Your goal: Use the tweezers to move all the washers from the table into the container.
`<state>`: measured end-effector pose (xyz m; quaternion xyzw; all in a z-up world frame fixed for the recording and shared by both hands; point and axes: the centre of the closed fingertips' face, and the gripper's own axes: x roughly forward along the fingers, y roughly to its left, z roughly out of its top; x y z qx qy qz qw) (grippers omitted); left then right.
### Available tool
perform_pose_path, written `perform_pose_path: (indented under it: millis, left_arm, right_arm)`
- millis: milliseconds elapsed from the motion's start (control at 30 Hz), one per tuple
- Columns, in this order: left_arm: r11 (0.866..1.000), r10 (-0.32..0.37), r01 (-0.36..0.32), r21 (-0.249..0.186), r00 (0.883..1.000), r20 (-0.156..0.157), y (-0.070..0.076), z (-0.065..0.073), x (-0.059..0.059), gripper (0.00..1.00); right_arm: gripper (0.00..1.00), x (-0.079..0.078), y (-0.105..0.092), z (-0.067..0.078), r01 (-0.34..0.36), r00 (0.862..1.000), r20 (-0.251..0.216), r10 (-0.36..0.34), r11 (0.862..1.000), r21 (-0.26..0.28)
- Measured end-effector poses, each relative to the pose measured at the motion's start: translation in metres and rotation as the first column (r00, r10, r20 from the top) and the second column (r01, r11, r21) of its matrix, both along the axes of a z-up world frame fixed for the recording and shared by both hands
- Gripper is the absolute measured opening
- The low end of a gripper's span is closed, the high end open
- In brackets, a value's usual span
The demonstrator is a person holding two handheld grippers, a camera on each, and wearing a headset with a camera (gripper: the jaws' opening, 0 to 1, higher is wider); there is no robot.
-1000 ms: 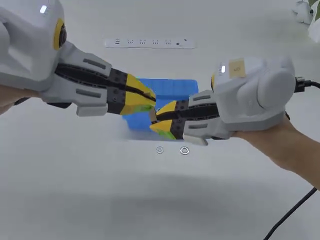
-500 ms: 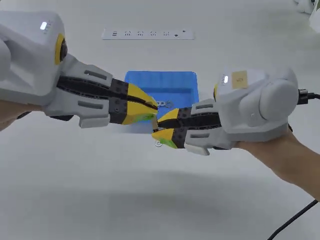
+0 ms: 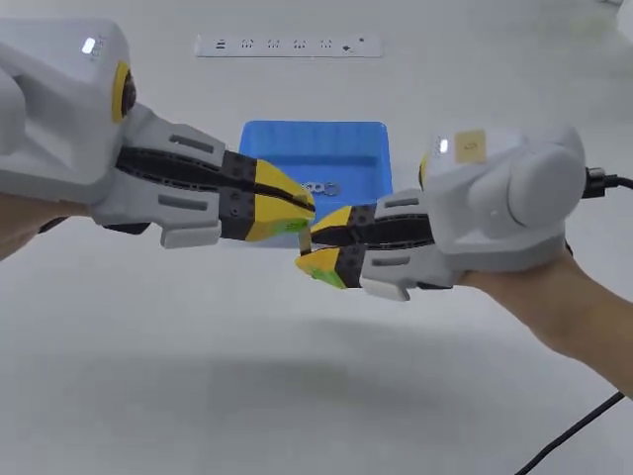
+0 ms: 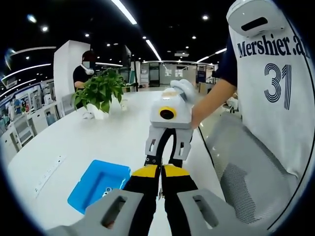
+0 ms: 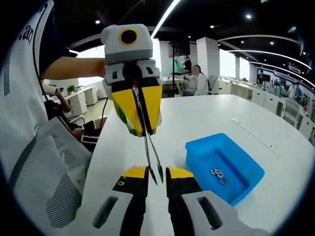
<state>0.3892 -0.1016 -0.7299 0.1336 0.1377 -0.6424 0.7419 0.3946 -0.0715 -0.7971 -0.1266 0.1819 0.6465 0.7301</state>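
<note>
Counts a small cluster of washers already inside the blue container, far of centre on the desk. Spots none loose, yet cannot rule out more beneath the tips. Finds the tweezers clamped in the left hand-held gripper, prongs reaching between the right hand-held gripper's narrowly parted jaws; cannot tell whether those pinch.

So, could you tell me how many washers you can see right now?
3 washers, clustered together inside the blue container, near its middle; others may be hidden from view.
</note>
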Motion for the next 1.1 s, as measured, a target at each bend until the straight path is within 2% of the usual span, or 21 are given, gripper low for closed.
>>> perform_pose_path:
  millis: [200, 300, 367, 400, 533, 667, 733, 833, 967, 1033, 1100]
  left_arm:
    - [1.000, 0.001, -0.001, -0.015, 1.000, -0.017, 0.002, -0.002, 0.002, 0.06]
    - [1.000, -0.001, 0.001, -0.016, 1.000, -0.020, 0.001, -0.004, 0.002, 0.06]
    - [1.000, -0.003, 0.003, -0.015, 1.000, -0.022, 0.000, -0.006, 0.001, 0.06]
    - [1.000, -0.003, 0.003, -0.003, 1.000, -0.023, 0.001, -0.009, 0.001, 0.06]
    - [1.000, -0.007, 0.007, -0.004, 0.999, -0.032, 0.001, -0.011, 0.001, 0.06]
    - [1.000, -0.006, 0.005, -0.015, 0.999, -0.038, 0.000, -0.010, 0.003, 0.06]
    - [1.000, -0.010, 0.009, -0.012, 0.999, -0.040, -0.001, -0.011, 0.003, 0.06]
    - [1.000, -0.012, 0.012, -0.014, 0.999, -0.042, -0.001, -0.011, 0.004, 0.06]
    - [1.000, -0.017, 0.017, -0.013, 0.999, -0.046, -0.002, -0.013, 0.003, 0.06]
    - [1.000, -0.013, 0.013, -0.004, 0.999, -0.049, -0.001, -0.015, 0.004, 0.06]
    - [1.000, -0.007, 0.007, 0.013, 0.999, -0.047, 0.001, -0.020, 0.006, 0.06]
  right_arm:
    - [0.14, -0.002, 0.003, 0.001, -0.011, 1.000, -0.007, 0.011, 1.000, 0.009]
    - [0.14, -0.004, 0.007, 0.006, -0.004, 0.999, -0.042, 0.007, 0.998, 0.060]
    - [0.13, -0.003, 0.007, 0.003, -0.010, 1.000, -0.019, 0.011, 0.999, 0.040]
    - [0.13, -0.003, 0.006, -0.001, -0.018, 1.000, -0.003, 0.018, 1.000, 0.014]
    - [0.13, -0.005, 0.006, -0.005, -0.026, 0.999, -0.035, 0.026, 1.000, 0.009]
    - [0.17, -0.006, 0.005, -0.010, -0.033, 0.999, -0.034, 0.032, 0.999, -0.008]
    - [0.16, -0.004, 0.005, -0.011, -0.031, 0.999, -0.013, 0.031, 0.999, -0.013]
    - [0.14, -0.004, 0.004, -0.013, -0.034, 0.999, -0.021, 0.034, 0.999, -0.020]
    - [0.12, -0.003, 0.003, -0.016, -0.040, 0.999, 0.003, 0.040, 0.999, -0.030]
    - [0.12, -0.001, 0.002, -0.019, -0.040, 0.999, 0.032, 0.042, 0.998, -0.049]
    - [0.12, 0.000, 0.003, -0.023, -0.039, 0.999, 0.028, 0.041, 0.998, -0.059]
